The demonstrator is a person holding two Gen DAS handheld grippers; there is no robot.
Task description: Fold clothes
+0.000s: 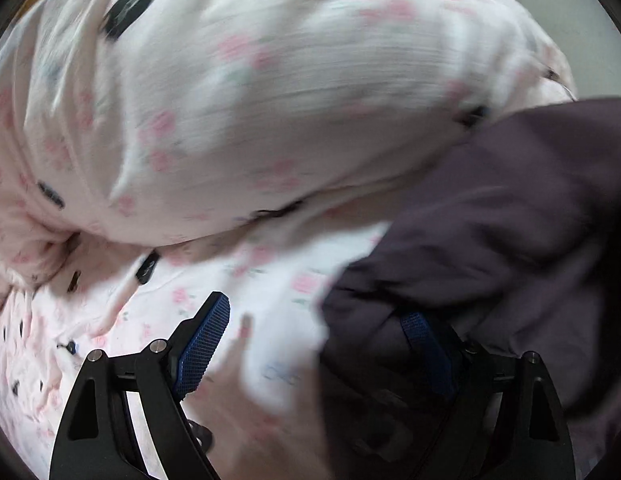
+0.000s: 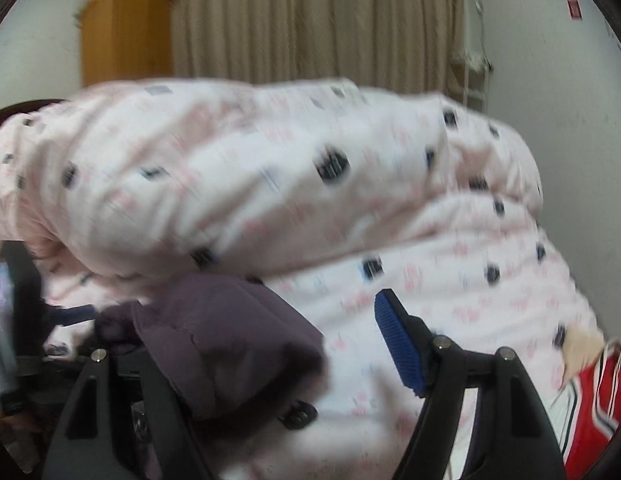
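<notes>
On the bed, folding barely begun.
Both tongs, left and right, gape wide around a crumpled purple garment; pink quilt behind.

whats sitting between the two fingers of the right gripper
In the right wrist view, the dark purple garment bunches over the left finger of the right gripper, with pink floral bedding filling the rest of the gap up to the blue pad.

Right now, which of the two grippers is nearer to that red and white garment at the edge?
Right. The red and white garment lies just beyond the right gripper's outer finger, on the pink printed bedding. The left gripper sits over the purple garment; its view shows no red.
</notes>
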